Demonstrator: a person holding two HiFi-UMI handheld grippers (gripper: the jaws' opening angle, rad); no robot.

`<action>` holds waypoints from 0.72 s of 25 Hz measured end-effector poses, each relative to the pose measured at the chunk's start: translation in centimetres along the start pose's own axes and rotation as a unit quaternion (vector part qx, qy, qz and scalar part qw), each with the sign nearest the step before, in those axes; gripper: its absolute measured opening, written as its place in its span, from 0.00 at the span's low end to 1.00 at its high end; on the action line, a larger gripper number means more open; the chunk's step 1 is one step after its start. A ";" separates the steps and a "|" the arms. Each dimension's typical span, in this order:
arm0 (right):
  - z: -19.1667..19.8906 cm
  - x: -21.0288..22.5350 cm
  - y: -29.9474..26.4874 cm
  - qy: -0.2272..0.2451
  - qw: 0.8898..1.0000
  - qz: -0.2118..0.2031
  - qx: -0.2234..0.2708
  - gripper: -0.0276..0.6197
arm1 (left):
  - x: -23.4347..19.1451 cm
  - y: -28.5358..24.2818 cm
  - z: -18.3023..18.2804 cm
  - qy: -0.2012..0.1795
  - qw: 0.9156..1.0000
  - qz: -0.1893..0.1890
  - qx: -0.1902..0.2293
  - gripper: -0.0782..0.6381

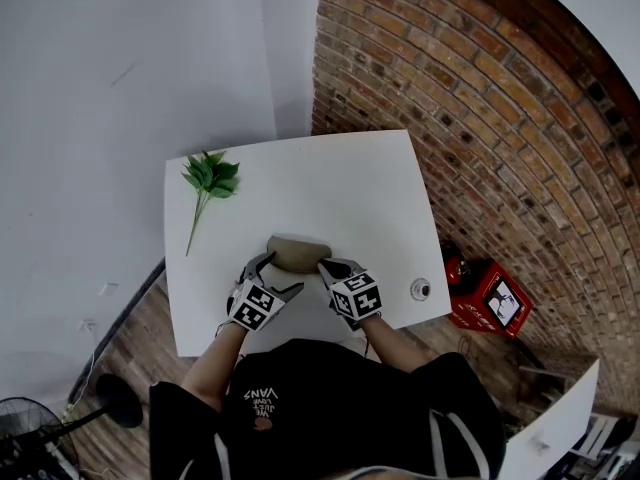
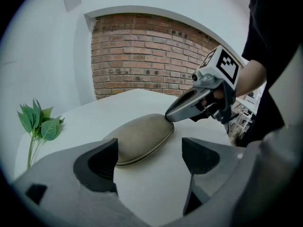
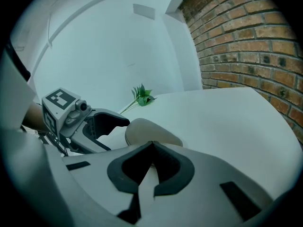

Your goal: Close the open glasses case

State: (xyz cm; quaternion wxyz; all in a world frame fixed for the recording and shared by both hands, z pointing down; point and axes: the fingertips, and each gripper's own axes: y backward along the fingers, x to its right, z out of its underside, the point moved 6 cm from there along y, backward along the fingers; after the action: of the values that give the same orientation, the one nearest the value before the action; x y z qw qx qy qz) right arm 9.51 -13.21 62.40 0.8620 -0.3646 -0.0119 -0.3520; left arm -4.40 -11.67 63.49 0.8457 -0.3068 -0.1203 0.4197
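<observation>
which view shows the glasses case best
Left gripper view: the glasses case fills the middle, seam visible. Head view shows it small, from above; right gripper view shows it partly behind the right hand-held gripper.

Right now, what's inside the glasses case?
Nothing inside shows: the tan glasses case looks shut on the white table, with only a thin seam along its edge. Whether glasses are in it cannot be seen.

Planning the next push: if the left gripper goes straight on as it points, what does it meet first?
Most likely the glasses case, lying just ahead in line with the open jaws of the left gripper; the shut right gripper sits at its far end. Exact depth is unclear.
</observation>
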 end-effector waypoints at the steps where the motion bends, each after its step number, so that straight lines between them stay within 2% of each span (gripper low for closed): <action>1: 0.0 0.0 0.0 0.002 1.000 -0.003 -0.002 0.05 | 0.0 -0.1 0.0 0.000 1.000 0.003 -0.004 0.70; 7: 0.0 0.0 0.0 0.003 1.000 -0.004 -0.004 0.05 | -0.1 -0.1 -0.1 0.005 1.000 0.006 -0.009 0.70; 10: 0.0 0.0 0.0 -0.017 1.000 -0.006 0.006 0.05 | 0.2 -0.3 0.2 -0.014 1.000 0.001 -0.008 0.73; 13: 0.0 -0.1 0.0 -0.017 1.000 -0.002 0.011 0.05 | 0.5 -0.6 0.8 -0.028 1.000 0.000 -0.005 0.74; 18: -0.1 -0.2 0.4 -0.018 0.999 0.013 0.025 0.05 | 0.5 -0.6 1.1 -0.013 1.000 0.000 -0.006 0.74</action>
State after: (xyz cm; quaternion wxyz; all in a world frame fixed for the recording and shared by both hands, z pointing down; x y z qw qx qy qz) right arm 9.55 -12.94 62.03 0.8750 -0.3493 -0.0316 -0.3338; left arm -4.26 -11.10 64.68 0.8425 -0.3061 -0.1336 0.4227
